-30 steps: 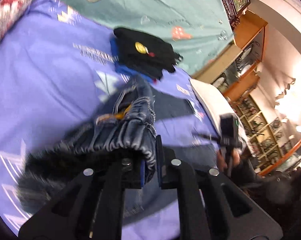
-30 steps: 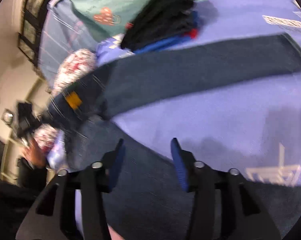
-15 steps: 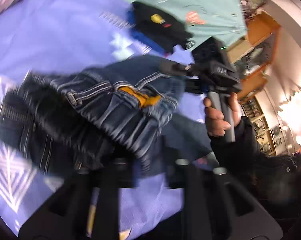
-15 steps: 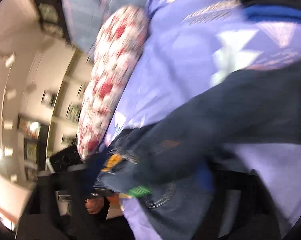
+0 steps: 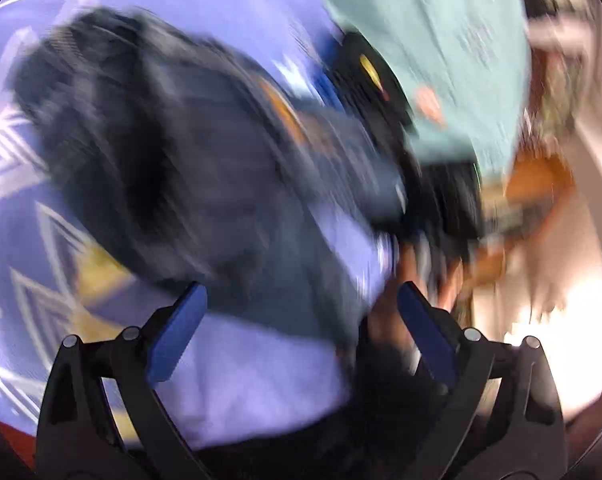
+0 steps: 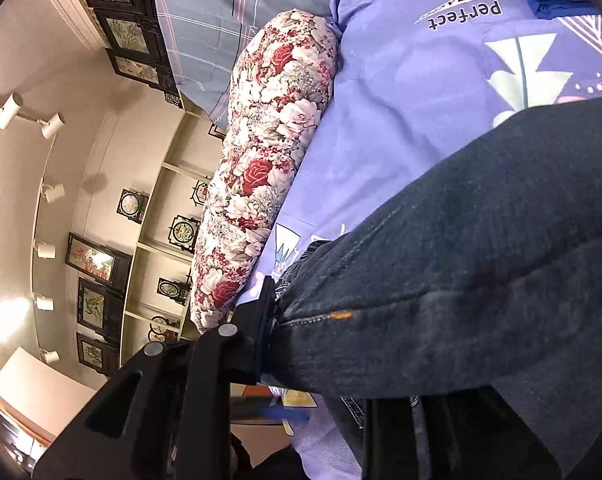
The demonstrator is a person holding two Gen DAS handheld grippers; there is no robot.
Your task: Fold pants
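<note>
While the left tongs [image 5: 301, 320] spread empty, the right tongs [image 6: 325, 344] are closing on the jeans [image 6: 481, 280], lying diagonally across the purple bedsheet [image 6: 421, 100].

One pair of jeans [image 6: 481, 264], one floral pillow [image 6: 269, 152], two grippers (one [image 5: 301, 328] blurred), one lilac bedsheet [image 6: 421, 92]

Bed cover: purple sheet [image 6: 421, 92], printed with white geometric shapes and lettering.
Bolster: floral pillow [image 6: 269, 152] along the bed's edge.
Wall: beige, carrying dark framed pictures [image 6: 91, 262].
Shelving: recessed shelves [image 6: 169, 248] displaying ornaments.
Lighting: white track spotlights [image 6: 9, 110].
</note>
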